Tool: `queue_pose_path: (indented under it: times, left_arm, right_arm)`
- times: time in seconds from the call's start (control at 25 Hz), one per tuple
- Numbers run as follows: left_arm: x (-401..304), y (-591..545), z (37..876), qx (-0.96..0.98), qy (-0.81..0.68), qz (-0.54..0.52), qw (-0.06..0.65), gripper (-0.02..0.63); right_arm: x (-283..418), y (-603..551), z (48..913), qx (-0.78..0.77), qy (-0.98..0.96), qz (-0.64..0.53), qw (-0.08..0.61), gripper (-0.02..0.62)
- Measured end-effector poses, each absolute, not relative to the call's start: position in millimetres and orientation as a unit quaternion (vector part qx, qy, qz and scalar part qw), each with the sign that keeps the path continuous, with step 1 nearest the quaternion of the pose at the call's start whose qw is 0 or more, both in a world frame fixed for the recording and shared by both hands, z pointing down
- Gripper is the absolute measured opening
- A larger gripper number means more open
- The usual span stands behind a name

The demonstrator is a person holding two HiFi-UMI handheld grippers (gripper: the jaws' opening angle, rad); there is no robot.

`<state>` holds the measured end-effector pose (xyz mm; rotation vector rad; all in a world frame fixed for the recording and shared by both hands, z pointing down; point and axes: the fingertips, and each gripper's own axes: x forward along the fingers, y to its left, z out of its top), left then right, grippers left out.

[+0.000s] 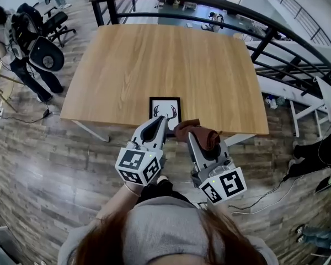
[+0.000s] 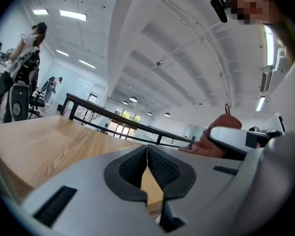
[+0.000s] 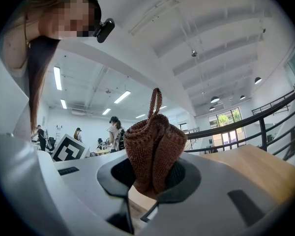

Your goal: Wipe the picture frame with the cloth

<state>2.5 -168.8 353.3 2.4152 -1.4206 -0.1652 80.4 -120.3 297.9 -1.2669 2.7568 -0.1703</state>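
The picture frame [image 1: 165, 110] lies flat on the tabletop [image 1: 154, 59], close to the near edge and about midway along it. It has a black border around a white print of antlers. Neither gripper view shows it.

The cloth [image 1: 194, 130], a brown knitted piece bunched into a wad, sits just to the right of the frame's lower right corner, above the near edge of the tabletop. Whether it touches the frame cannot be told. The right gripper [image 1: 203, 141] has its fingers closed on it. In the right gripper view the cloth [image 3: 155, 146] stands up as a folded bundle with a small loop at its top, and the dark pads [image 3: 185, 176] press on it from both sides.

The left gripper [image 1: 163, 120] points away from the person, with its tip over the frame's lower part. Whether the tip rests on the frame is unclear. Its fingers are closed together with nothing between them, and in the left gripper view [image 2: 147, 151] the two pads meet along one thin line. The same view shows the cloth [image 2: 217, 134] off to the right, beside a grey finger of the right gripper.

The two grippers lie side by side, near each other, each with its marker cube [image 1: 139, 165] towards the person.

A black railing [image 1: 97, 11] curves round beyond the far side of the tabletop. The floor [image 1: 38, 164] is wood-patterned, and a person [image 1: 19, 48] stands at the upper left near some chairs.
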Motion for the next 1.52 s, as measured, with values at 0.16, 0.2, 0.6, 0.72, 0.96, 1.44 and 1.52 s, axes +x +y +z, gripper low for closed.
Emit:
queue_pose_path:
  times: [0.16,0.2,0.6,0.72,0.96,1.44,1.52]
  left_arm:
    - [2,-155,347,0.852,-0.493,-0.067,0.164,0.011]
    - [2,-150,346,0.853,-0.491,-0.067,0.161,0.011]
    - [-29,-59,350,0.845,-0.505,-0.056,0.167,0.011]
    - [-33,-27,349,0.848,-0.501,-0.051,0.164,0.011]
    - [-41,26,348,0.849,-0.502,-0.053,0.159,0.011]
    - [-13,61,308,0.85,-0.508,-0.075,0.12,0.011]
    - [-10,61,308,0.847,-0.511,-0.079,0.127,0.011]
  right_arm:
    - [75,-106,293,-0.412,0.908,-0.051,0.054,0.097]
    - [73,-101,292,-0.411,0.908,-0.051,0.056,0.097]
    - [58,-10,293,-0.43,0.899,-0.062,0.059,0.097]
    - [50,23,295,-0.437,0.896,-0.065,0.055,0.097]
    - [38,79,303,-0.447,0.89,-0.068,0.057,0.097]
    - [59,114,273,-0.426,0.899,-0.057,0.08,0.097]
    - [66,116,273,-0.431,0.898,-0.049,0.075,0.097]
